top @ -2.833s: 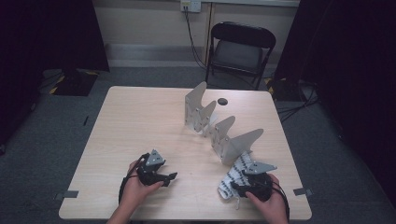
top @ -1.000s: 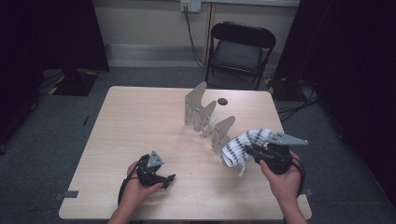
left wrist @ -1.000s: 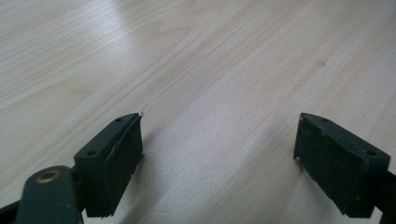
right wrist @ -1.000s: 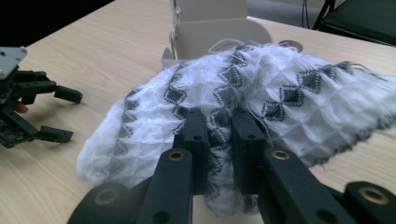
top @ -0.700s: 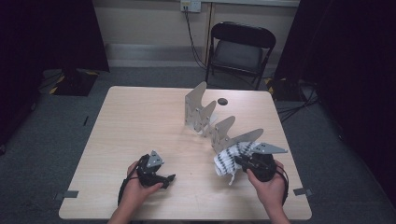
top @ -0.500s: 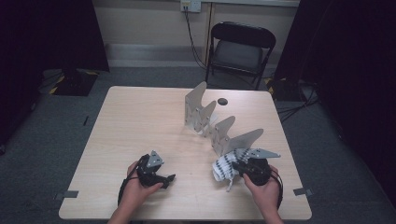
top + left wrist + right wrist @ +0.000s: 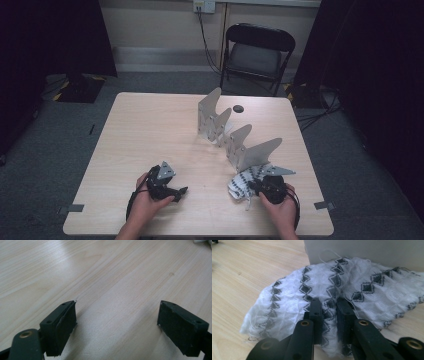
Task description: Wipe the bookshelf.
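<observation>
Dim room, dark curtains at both sides, a black folding chair beyond the far edge of a pale wooden table. On the table, a zigzag row of grey upright plates, running from mid-table toward the near right; a small black disc just beside the farthest plate.

Against the nearest plate of that row, on its near side, a white cloth with black diamond bands, bunched up and lying on the wood, touching the plate's foot in the right gripper view. Right gripper just beside the same plate, held in a hand from below; jaws nearly closed and pinching a fold of the cloth between them.

Left gripper well to the left of the plate row, low over bare wood, held in the other hand; jaws spread wide, holding nothing, only tabletop between them.
</observation>
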`<state>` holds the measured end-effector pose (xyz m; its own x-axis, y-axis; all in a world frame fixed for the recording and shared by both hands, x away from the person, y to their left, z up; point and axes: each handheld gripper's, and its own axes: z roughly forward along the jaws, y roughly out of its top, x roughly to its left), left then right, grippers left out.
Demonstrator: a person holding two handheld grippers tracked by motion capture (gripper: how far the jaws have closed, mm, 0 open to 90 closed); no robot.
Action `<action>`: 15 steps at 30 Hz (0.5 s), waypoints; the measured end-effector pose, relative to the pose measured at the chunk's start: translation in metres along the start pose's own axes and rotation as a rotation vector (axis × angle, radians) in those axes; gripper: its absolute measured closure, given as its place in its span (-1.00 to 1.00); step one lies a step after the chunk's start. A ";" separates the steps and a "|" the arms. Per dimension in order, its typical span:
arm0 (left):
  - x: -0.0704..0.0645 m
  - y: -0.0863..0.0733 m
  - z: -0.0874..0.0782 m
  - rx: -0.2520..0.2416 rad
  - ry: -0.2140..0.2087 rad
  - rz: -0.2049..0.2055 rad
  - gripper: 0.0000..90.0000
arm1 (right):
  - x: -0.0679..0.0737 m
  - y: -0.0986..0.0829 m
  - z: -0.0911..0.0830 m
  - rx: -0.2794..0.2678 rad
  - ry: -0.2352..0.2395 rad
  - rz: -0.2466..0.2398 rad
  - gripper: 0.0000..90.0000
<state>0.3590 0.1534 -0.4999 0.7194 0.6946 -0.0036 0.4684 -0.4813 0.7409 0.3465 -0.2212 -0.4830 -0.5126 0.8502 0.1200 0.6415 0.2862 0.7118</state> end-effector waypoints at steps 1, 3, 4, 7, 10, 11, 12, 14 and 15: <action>0.000 0.000 0.000 0.000 0.001 0.003 -0.66 | -0.001 0.000 -0.003 -0.002 0.002 0.009 0.72; 0.000 0.000 0.000 0.001 0.001 0.003 -0.66 | -0.003 0.002 -0.010 -0.010 0.001 0.016 0.73; 0.000 0.000 0.000 0.000 0.000 0.000 -0.66 | -0.004 0.003 -0.013 -0.018 -0.002 0.012 0.73; 0.000 0.000 0.000 0.001 0.001 0.003 -0.66 | -0.006 0.009 -0.027 -0.035 -0.005 0.006 0.73; 0.000 0.000 0.000 0.001 0.001 0.003 -0.66 | -0.009 0.019 -0.047 -0.068 -0.009 0.003 0.74; 0.000 0.000 0.000 0.001 0.001 0.003 -0.66 | -0.009 0.025 -0.055 -0.083 -0.013 -0.001 0.74; 0.000 0.000 0.000 0.001 0.001 0.002 -0.66 | -0.009 0.030 -0.063 -0.101 -0.014 -0.004 0.74; 0.000 0.000 0.000 0.001 0.001 0.002 -0.66 | -0.009 0.043 -0.079 -0.137 -0.013 -0.014 0.74; 0.000 0.000 0.000 0.001 0.001 0.002 -0.66 | -0.008 0.050 -0.086 -0.156 -0.007 -0.016 0.75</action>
<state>0.3591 0.1535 -0.4998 0.7200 0.6939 -0.0011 0.4671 -0.4835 0.7403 0.3336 -0.2516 -0.3893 -0.5176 0.8494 0.1033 0.5368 0.2284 0.8122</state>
